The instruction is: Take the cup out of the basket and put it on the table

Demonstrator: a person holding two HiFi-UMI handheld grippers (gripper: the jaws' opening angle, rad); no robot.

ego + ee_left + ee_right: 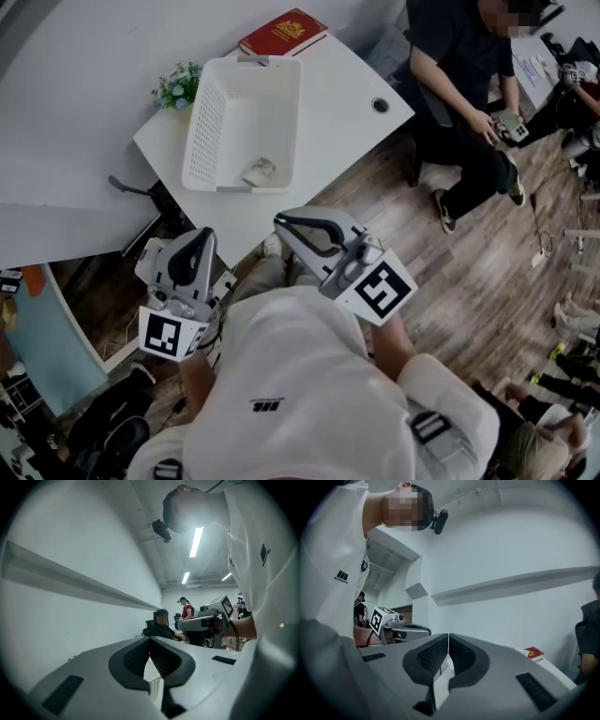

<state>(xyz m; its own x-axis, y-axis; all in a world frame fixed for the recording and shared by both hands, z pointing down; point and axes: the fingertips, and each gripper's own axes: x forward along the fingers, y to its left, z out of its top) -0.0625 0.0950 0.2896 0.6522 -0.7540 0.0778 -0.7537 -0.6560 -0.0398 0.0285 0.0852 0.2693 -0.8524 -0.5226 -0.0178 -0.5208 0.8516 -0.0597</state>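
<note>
A white slatted basket (242,122) stands on the white table (342,80). On its bottom, close to the near wall, lies a small pale cup (260,171). Both grippers are held off the table's near corner, short of the basket. My left gripper (201,234) is shut and holds nothing; in its own view the jaws (150,639) meet at the tips. My right gripper (281,223) is likewise shut and empty, its jaw tips (448,635) together. Each gripper view shows mostly wall and the other gripper, not the cup.
A red book (282,33) lies at the table's far edge behind the basket, and a small green plant (176,86) stands to the basket's left. A person (459,84) sits on a chair right of the table. A cable hole (380,105) marks the table's right corner.
</note>
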